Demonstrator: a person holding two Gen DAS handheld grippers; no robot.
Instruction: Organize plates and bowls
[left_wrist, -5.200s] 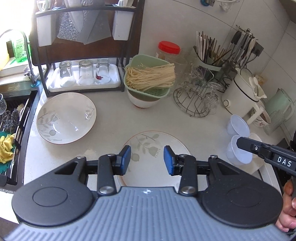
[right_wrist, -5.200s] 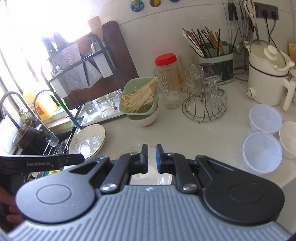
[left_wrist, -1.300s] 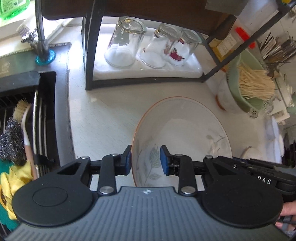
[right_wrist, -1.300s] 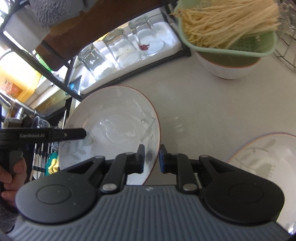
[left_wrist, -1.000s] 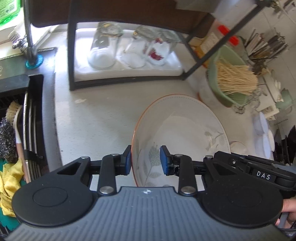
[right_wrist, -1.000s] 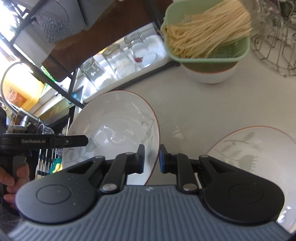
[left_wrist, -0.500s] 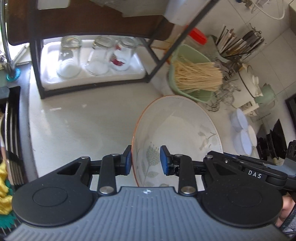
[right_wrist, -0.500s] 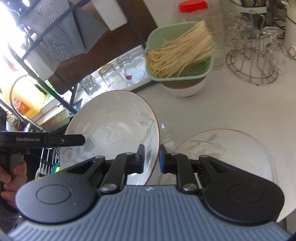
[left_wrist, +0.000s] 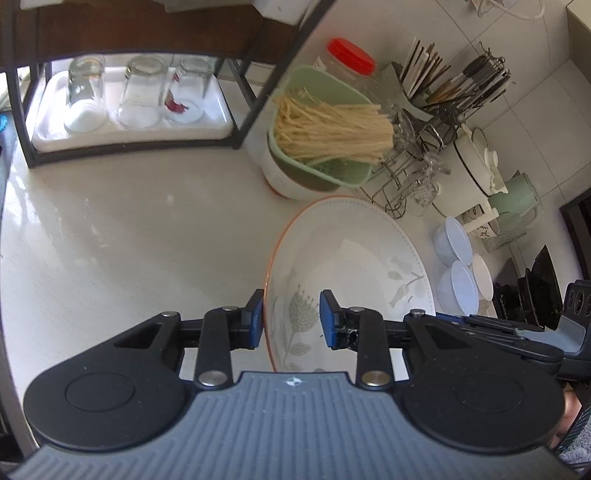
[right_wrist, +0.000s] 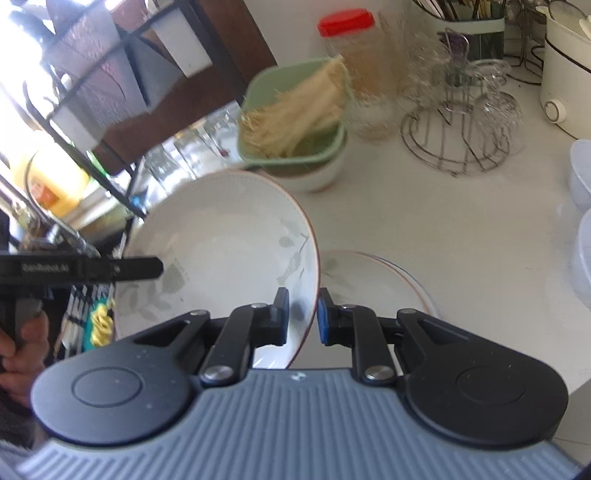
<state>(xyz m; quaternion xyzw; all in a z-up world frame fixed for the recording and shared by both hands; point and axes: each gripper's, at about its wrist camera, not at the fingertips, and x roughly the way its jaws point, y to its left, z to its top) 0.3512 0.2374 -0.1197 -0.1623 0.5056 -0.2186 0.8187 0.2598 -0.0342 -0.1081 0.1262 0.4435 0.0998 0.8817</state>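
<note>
A wide white bowl (left_wrist: 351, 258) with grey leaf prints and a thin orange rim hangs above the counter between both grippers. My left gripper (left_wrist: 291, 319) is shut on its near-left rim, one blue pad outside and one inside. In the right wrist view the same bowl (right_wrist: 218, 243) fills the left half, and my right gripper (right_wrist: 300, 314) is shut on its right rim. A flat white plate (right_wrist: 373, 280) with the same leaf print lies on the counter just right of and below the bowl. The plate is hidden in the left wrist view.
A green colander of noodles (left_wrist: 325, 129) sits on a white bowl behind. A black rack with upturned glasses (left_wrist: 129, 96) stands at the back left. A wire glass stand (right_wrist: 458, 144), white plastic cups (left_wrist: 458, 269) and a white pot (right_wrist: 565, 62) are to the right.
Both grippers have carried the bowl up and to the right, away from the sink and rack. The flat plate now lies close beside the bowl in the right wrist view.
</note>
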